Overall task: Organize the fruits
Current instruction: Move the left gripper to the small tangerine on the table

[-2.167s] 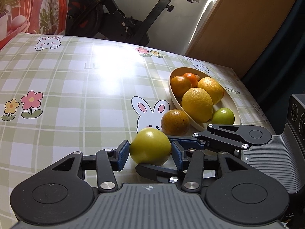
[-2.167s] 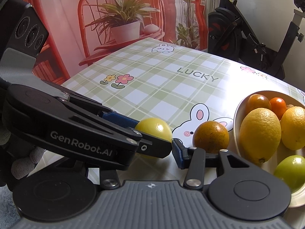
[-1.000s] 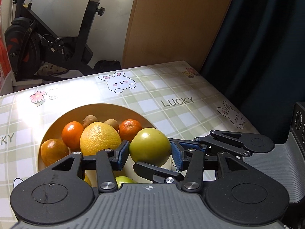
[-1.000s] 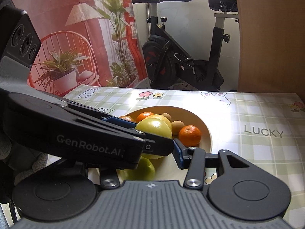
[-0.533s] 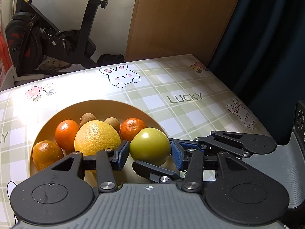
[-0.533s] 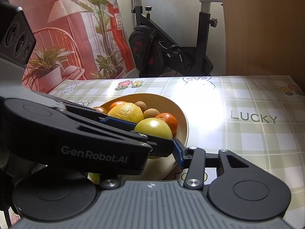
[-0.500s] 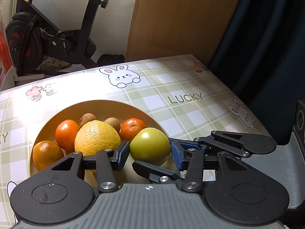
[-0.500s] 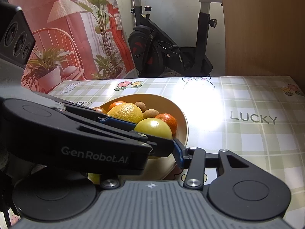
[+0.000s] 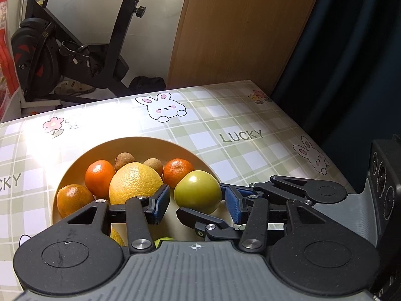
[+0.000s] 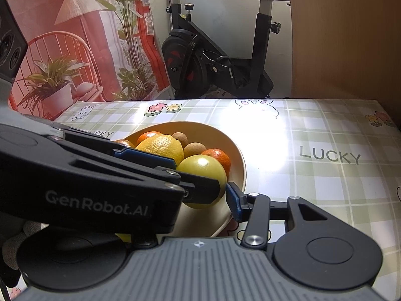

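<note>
A yellow-green apple [image 9: 198, 192] rests inside the tan bowl [image 9: 75, 160] at its right side, beside a large yellow citrus [image 9: 135, 184]. My left gripper [image 9: 196, 200] is open, its blue pads standing apart on either side of the apple with a gap on each side. The bowl also holds oranges [image 9: 99, 178], a mandarin [image 9: 178, 170] and two small brown fruits [image 9: 124, 159]. In the right wrist view the apple [image 10: 203, 173] lies in the bowl [image 10: 235, 148] under the left gripper's arm. My right gripper [image 10: 200, 190] is open, just right of the left one, by the bowl rim.
The bowl stands on a green checked tablecloth [image 9: 225, 120] with bunnies and LUCKY print. A small green fruit [image 9: 164, 240] peeks out low in the bowl. The table's right edge [image 9: 300, 125] is close. An exercise bike [image 10: 218, 57] and a wooden panel stand behind.
My left gripper carried the apple from the table over the bowl, lowered it, and has now opened its pads off the apple. The right gripper travelled alongside.
</note>
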Action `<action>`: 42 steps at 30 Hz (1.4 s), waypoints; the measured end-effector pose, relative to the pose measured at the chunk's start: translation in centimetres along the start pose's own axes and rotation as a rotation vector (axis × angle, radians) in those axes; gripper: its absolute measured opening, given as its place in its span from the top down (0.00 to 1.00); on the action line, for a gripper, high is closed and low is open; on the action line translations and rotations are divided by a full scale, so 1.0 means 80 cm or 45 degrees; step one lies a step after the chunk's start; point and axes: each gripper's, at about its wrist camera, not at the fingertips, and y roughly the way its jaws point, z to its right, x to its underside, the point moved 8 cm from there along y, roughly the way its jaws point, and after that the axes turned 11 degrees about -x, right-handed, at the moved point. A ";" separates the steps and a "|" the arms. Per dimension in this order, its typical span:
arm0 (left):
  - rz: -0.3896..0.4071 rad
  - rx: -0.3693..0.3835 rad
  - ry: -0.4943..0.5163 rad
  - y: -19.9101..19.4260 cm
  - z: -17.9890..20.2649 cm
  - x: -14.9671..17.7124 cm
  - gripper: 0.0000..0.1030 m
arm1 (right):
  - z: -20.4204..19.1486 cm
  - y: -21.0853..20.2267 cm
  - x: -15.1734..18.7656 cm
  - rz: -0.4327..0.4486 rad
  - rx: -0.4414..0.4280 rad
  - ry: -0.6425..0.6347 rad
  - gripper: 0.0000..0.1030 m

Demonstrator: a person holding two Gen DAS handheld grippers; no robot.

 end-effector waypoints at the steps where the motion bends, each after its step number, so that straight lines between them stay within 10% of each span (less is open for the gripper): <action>1: 0.012 -0.001 -0.005 -0.005 -0.002 -0.001 0.50 | 0.000 0.000 0.000 0.000 0.003 0.000 0.54; 21: 0.196 -0.133 -0.176 -0.119 -0.141 -0.005 0.49 | -0.022 -0.029 -0.007 0.063 0.082 -0.023 0.51; 42: 0.159 -0.213 -0.358 -0.142 -0.241 0.058 0.49 | -0.199 0.035 0.006 -0.058 -0.231 -0.347 0.51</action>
